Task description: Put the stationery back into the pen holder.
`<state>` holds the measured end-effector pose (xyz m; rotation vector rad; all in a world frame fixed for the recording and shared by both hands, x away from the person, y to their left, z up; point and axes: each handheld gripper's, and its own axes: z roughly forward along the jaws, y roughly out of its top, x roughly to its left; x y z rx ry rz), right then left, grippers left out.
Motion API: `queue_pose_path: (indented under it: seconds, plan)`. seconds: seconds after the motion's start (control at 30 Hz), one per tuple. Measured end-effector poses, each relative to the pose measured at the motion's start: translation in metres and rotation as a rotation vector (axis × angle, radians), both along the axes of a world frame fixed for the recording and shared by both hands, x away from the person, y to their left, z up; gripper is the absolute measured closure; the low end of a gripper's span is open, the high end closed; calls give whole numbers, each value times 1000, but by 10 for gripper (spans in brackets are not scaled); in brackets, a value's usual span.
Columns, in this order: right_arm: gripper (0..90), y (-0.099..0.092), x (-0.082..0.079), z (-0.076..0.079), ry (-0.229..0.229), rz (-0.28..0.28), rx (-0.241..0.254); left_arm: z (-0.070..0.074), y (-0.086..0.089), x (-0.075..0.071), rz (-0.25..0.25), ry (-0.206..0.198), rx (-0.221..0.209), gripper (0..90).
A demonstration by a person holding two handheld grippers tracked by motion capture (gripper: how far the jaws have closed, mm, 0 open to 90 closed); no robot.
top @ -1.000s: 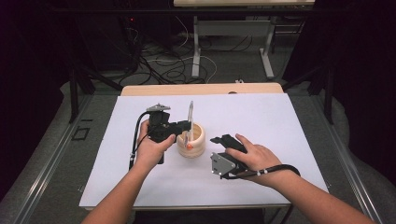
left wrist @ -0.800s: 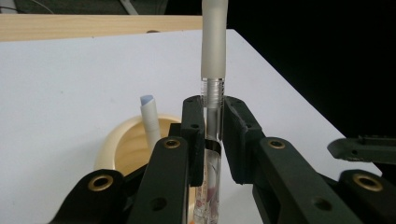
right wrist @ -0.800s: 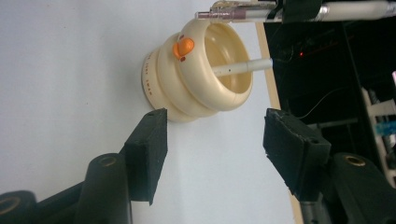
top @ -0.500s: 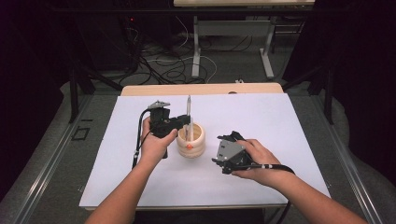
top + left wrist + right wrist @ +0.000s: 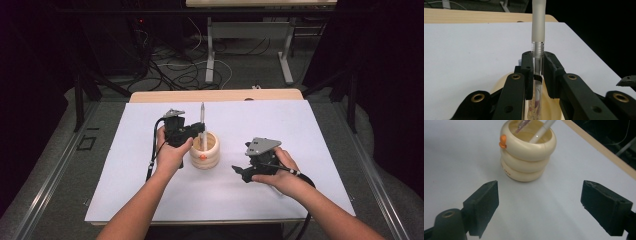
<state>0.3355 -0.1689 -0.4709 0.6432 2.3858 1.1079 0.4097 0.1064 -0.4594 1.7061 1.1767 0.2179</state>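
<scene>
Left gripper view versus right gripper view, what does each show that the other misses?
Left gripper view: the left gripper shut on a pen, upright, its lower end inside the cup. Right gripper view: the right gripper with jaws open and empty, just opened wider, and the cup's orange knob. Both: the cream cup, the pen, the white table.

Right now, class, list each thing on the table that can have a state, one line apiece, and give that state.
Left gripper: shut on the pen, above the holder.
Pen: upright, lower end down inside the holder.
Holder: cream, ringed, standing upright on the white table, open at the top; a second pen leans inside.
Right gripper: open, nothing between its jaws, which have just been opening; apart from the holder.
</scene>
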Motion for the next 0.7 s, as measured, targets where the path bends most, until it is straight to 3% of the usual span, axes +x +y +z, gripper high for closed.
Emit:
queue_pose_path:
  seconds: [0.27, 0.47, 0.7]
  plan:
    - [76, -15, 5, -9, 106, -83, 52, -12, 0, 1, 20, 12, 8, 789]
    - [29, -20, 7, -11, 122, -123, 103, -17, -1, 0, 34, 15, 16, 788]
    - [18, -23, 8, -11, 148, -157, 119, -22, 0, -1, 44, 29, 16, 786]
